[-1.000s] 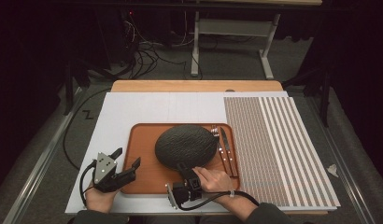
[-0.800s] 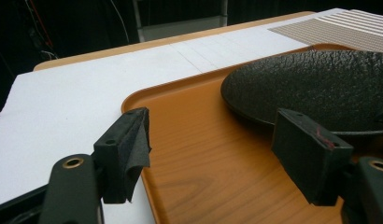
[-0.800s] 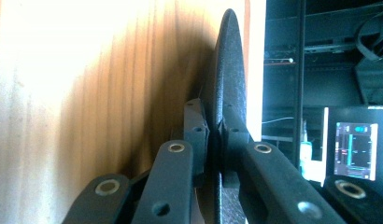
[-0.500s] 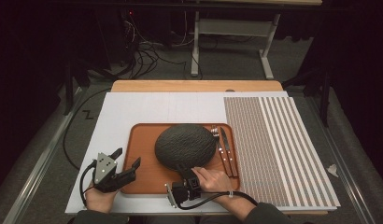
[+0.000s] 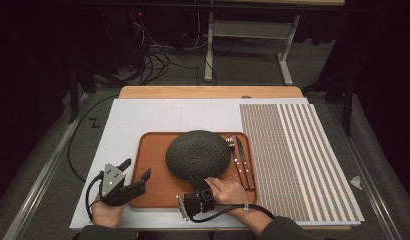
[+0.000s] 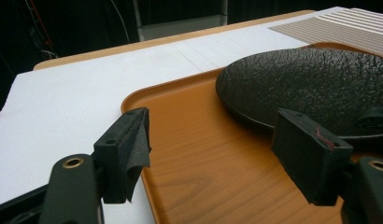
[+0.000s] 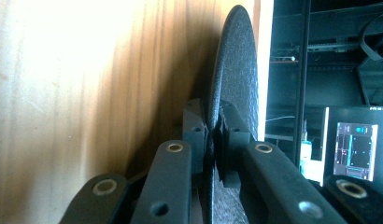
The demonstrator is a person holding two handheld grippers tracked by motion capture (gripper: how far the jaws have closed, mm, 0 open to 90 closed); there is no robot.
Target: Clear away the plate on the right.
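Note:
A dark, rough-textured round plate (image 5: 198,154) (image 6: 311,84) lies on an orange-brown tray (image 5: 153,145) (image 6: 203,154). My right gripper (image 5: 197,179) is shut on the plate's near rim. In the right gripper view the rim (image 7: 236,70) is pinched edge-on between the pads of that gripper (image 7: 210,135), beside the tray's wood-grain floor (image 7: 87,93). Its jaws have just eased a trace, with the rim still gripped between them. My left gripper (image 5: 136,169) (image 6: 217,140) stands open over the tray's near left corner, holding nothing.
A fork (image 5: 230,145) and a knife (image 5: 241,152) lie along the tray's right side. The tray rests on a white board (image 5: 143,115), with a striped mat (image 5: 293,150) to its right. The wooden table edge (image 5: 208,91) runs behind.

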